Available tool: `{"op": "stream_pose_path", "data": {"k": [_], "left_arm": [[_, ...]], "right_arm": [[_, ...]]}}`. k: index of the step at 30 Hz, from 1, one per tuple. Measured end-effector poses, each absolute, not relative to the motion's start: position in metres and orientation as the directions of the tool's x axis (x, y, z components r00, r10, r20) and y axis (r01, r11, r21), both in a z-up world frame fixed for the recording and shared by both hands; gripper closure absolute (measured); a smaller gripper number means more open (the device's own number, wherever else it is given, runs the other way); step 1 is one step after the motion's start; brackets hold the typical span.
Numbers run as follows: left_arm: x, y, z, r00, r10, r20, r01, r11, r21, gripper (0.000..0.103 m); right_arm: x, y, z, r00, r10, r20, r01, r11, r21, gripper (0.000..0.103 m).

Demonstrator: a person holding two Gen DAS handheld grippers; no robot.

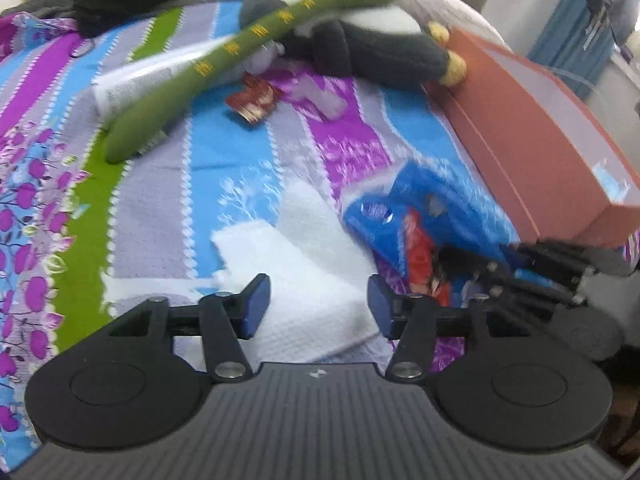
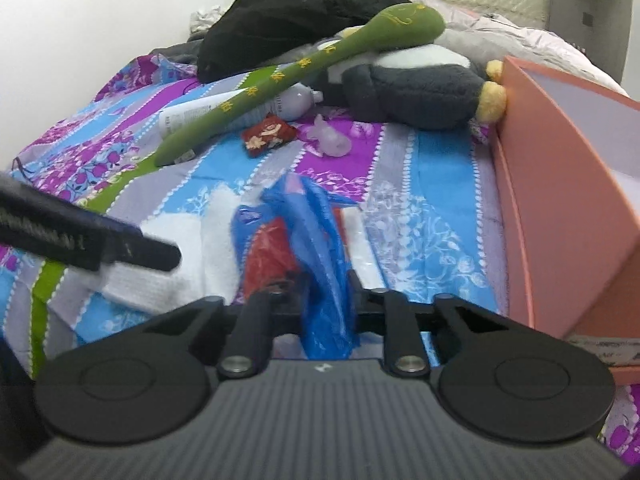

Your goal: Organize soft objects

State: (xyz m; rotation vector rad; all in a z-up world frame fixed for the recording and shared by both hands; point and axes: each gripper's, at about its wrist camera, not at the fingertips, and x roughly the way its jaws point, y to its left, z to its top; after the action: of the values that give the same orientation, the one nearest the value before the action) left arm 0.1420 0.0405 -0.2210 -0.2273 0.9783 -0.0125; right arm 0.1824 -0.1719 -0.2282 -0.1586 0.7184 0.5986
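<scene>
The step in hand is the pick-up of the blue plastic bag [image 2: 320, 240], which lies on the bed's striped sheet [image 1: 224, 152] just left of the pink box [image 2: 560, 200], the landmark here. The right claw [image 2: 320, 300] is clenched on a fold of the bag, which bunches up between its jaws. The left claw [image 1: 318, 304] hangs released over the white cloth [image 1: 304, 272], which lies just left of the bag, further from the box; nothing sits between its pads. Beyond, the green plush stick [image 1: 248, 44] leans on the penguin plush [image 1: 372, 48], whose feet touch the box's far end. Next, I judge, the bag needs lifting towards the box without the thin film slipping free.
</scene>
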Motion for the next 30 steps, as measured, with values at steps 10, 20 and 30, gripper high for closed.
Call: {"op": "stream_pose_path", "data": {"k": [10, 20, 30], "left_arm": [[0.149, 0.016, -0.242, 0.515, -0.083, -0.853, -0.012, 0.995, -0.104, 0.035], [0.153, 0.004, -0.246, 0.503, -0.05, -0.863, 0.029, 0.999, -0.041, 0.041], [0.154, 0.007, -0.247, 0.521, -0.064, -0.851, 0.004, 0.997, -0.072, 0.057]], "right_arm": [[0.174, -0.19, -0.217, 0.637, 0.386, -0.667, -0.509, 0.861, 0.012, 0.087], [0.169, -0.186, -0.226, 0.62, 0.382, -0.686, -0.52, 0.854, 0.005, 0.087], [0.161, -0.187, -0.223, 0.611, 0.385, -0.691, -0.521, 0.854, 0.016, 0.087]]}}
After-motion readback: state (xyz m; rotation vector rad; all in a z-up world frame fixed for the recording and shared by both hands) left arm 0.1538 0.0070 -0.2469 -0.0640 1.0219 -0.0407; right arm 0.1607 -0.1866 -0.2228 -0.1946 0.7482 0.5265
